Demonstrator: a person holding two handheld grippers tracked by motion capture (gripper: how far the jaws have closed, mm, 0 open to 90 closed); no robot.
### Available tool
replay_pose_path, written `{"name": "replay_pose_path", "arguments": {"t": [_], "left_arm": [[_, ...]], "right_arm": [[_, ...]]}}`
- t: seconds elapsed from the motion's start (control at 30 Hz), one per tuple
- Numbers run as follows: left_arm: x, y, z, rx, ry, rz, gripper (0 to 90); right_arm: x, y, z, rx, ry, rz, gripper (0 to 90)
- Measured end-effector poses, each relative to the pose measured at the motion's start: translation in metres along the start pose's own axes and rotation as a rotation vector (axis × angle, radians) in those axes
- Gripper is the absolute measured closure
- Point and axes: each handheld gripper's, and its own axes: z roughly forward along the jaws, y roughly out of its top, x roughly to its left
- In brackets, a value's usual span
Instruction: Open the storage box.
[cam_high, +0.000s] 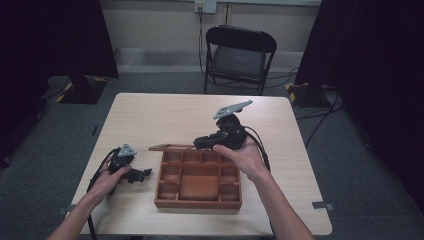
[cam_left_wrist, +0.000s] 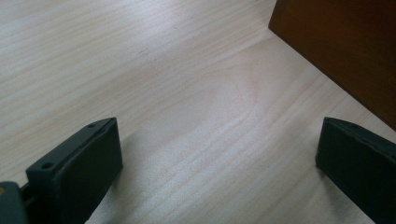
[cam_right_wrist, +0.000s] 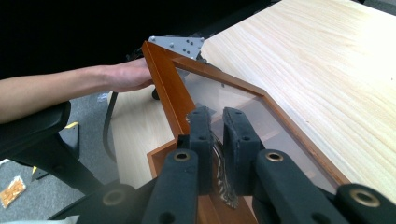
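**Box lid lifted by the right gripper, left gripper idle beside it**

Black jaws of the right gripper (cam_right_wrist: 215, 122) are pressed nearly together on a small metal clasp at the lid's front edge, seen closest in the right gripper view. That lid (cam_right_wrist: 224, 100), a wooden frame around a clear pane, stands tilted up and open. From the high view, the wooden box (cam_high: 198, 179) sits near the table's (cam_high: 160, 112) near edge, about midway along it, its compartments exposed. Right hand (cam_high: 239, 155) holds its gripper over the box's far edge. Left gripper (cam_high: 140, 174) rests low on the table just beside the box's left wall, jaws spread wide with bare tabletop between them. Beyond the table's far edge stands a folding chair (cam_high: 239, 55).
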Motion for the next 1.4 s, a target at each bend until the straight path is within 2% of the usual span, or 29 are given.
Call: {"name": "replay_pose_path", "arguments": {"t": [1.03, 1.4], "left_arm": [[0.0, 0.0, 0.0, 0.0, 0.0, 0.0, 0.0], [0.0, 0.0, 0.0, 0.0, 0.0, 0.0, 0.0]], "right_arm": [[-0.011, 0.007, -0.002, -0.025, 0.022, 0.039, 82.9], [-0.008, 0.004, -0.002, -0.029, 0.018, 0.03, 82.9]]}}
